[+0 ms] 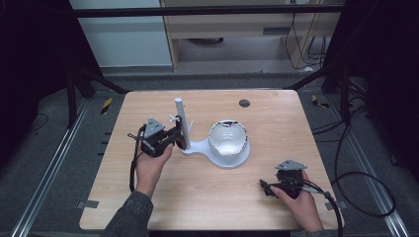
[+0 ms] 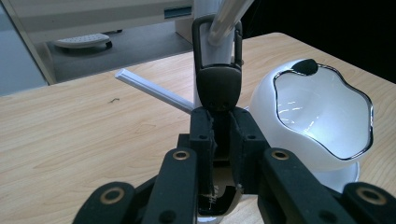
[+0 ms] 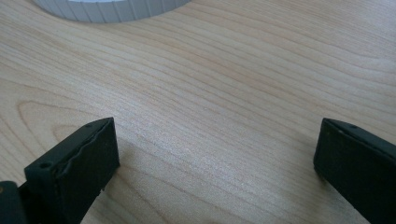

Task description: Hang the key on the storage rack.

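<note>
Left gripper pinches a dark clip — right gripper fingers spread wide.

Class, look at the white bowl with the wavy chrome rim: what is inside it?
The white bowl looks empty: a glossy white interior with light reflections shows. Its near wall hides the lowest front part of the inside.

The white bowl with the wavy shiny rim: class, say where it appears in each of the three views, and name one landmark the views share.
High view: white bowl at table centre, on the white stand.
Left gripper view: right of the jaws.
Right gripper view: not in it.
Shared landmark: the white stand's round base, at the top edge in the right gripper view.
</note>
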A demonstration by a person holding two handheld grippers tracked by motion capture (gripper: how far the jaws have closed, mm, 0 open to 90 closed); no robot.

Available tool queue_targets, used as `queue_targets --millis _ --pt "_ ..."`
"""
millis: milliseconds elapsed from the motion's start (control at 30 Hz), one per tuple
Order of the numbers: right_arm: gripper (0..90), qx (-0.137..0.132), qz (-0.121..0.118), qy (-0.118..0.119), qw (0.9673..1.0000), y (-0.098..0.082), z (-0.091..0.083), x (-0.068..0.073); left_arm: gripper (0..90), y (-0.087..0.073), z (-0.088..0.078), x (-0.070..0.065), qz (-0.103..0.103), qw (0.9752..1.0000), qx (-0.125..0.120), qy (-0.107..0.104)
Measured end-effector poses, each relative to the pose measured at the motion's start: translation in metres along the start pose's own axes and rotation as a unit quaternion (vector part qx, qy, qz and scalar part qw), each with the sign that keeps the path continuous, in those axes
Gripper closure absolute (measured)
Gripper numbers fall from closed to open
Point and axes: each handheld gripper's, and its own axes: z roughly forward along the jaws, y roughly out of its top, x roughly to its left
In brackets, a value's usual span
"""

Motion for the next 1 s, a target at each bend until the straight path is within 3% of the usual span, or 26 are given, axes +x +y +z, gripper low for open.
queue_targets --millis 200,300,467,700,1000 --pt "0.5 0.000 0.000 0.000 1.0000 0.000 0.000 0.000 78.5 0.000 0.001 0.000 -0.008 1.0000 0.001 -0.002" --pt "0.5 0.000 -0.001 -0.001 1.0000 0.000 0.000 0.000 70.5 -0.001 0.001 -0.001 -0.010 0.9999 0.002 -0.005" --pt "0.5 0.000 -0.001 0.000 1.0000 0.000 0.000 0.000 65.1 -0.003 -0.003 -0.002 -0.011 0.9999 -0.001 -0.004" --pt "0.5 0.000 -0.001 0.000 1.0000 0.000 0.000 0.000 60.2 -0.006 -0.010 -0.003 0.003 1.0000 0.007 -0.002" --pt "0.5 -0.001 -0.002 0.000 1.0000 0.000 0.000 0.000 45.8 -0.008 -0.020 -0.005 0.030 0.9992 0.025 0.008"
